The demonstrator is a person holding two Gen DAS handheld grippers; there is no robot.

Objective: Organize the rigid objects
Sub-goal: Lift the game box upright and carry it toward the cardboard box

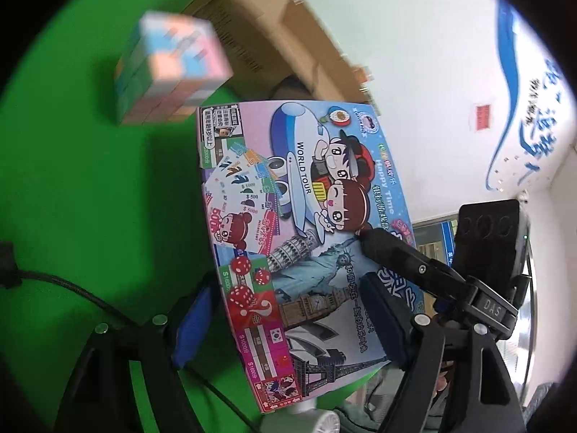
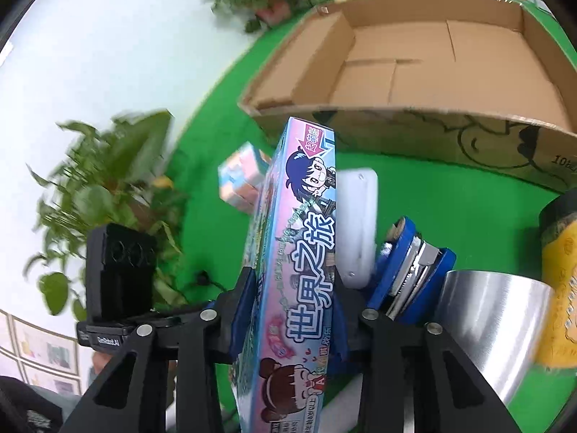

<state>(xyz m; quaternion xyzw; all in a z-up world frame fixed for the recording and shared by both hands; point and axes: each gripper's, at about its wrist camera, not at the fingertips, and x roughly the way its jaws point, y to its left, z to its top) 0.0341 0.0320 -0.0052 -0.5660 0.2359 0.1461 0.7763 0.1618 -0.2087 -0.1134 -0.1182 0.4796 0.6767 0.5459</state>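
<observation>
Board-game box: on edge, centre frame, long axis toward the open cardboard carton at upper right; right gripper pinches its narrow sides; left gripper spread around its face.

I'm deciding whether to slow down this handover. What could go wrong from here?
1. The right gripper pinches only the game box by its thin edge; the tall box could pivot or slip.
2. The left gripper stands open around it, giving no backup.
3. Swinging the box toward the cardboard carton might clip the pastel cube behind it.
</observation>
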